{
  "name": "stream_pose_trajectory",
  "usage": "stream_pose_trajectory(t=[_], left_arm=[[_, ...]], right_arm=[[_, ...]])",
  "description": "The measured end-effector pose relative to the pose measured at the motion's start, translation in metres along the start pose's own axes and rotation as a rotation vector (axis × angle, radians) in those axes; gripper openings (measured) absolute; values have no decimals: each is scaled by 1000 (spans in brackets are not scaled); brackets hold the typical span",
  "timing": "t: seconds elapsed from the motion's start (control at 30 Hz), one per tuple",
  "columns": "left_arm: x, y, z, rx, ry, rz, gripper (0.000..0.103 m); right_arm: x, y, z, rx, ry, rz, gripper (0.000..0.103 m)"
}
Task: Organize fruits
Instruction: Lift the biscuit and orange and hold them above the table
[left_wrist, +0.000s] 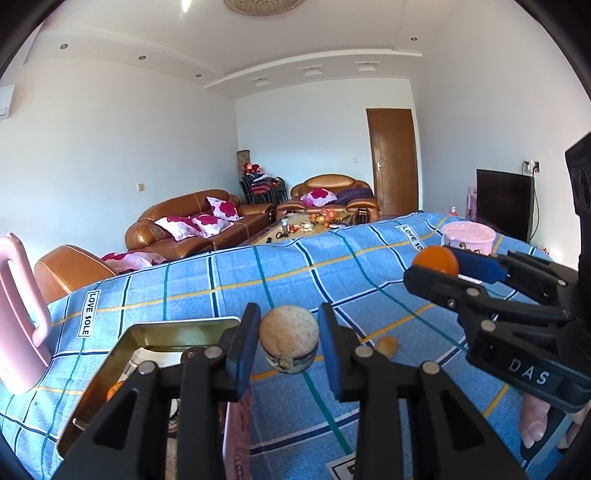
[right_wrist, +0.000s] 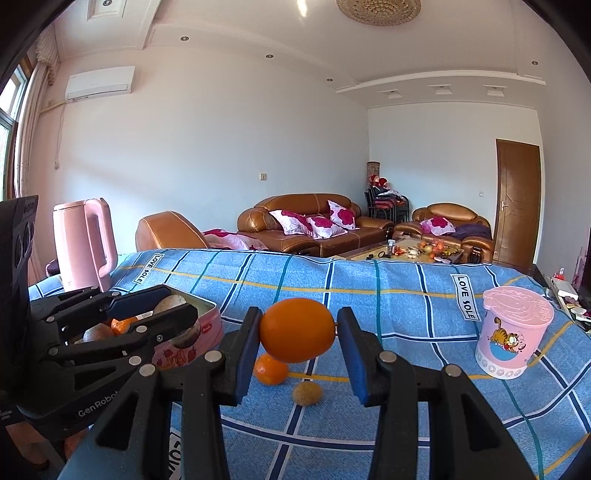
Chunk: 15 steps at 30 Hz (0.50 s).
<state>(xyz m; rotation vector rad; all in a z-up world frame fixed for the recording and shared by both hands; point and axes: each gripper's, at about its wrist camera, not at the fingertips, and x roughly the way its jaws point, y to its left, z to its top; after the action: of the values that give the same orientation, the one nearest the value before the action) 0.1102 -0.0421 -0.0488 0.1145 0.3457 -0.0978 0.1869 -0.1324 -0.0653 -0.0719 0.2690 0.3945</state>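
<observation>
Two fruits are clamped: pale fruit (left_wrist: 289, 334) in left jaws, orange (right_wrist: 297, 330) in right, centre frame; loosened jaws could let either roll off the bed (right_wrist: 388, 295)

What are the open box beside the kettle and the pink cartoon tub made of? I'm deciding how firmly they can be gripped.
The open box looks like thin metal tin: its inner wall is gold and shiny, with a rolled rim. The pink cartoon tub looks like smooth moulded plastic with a printed picture, though the frames cannot confirm this.
</observation>
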Motion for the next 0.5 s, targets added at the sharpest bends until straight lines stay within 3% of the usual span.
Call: stream_pose_trajectory(t=[0.5], left_arm=[[-7, 14, 6, -36, 35, -7, 33]], right_arm=[[2, 15, 14, -17, 37, 32, 44]])
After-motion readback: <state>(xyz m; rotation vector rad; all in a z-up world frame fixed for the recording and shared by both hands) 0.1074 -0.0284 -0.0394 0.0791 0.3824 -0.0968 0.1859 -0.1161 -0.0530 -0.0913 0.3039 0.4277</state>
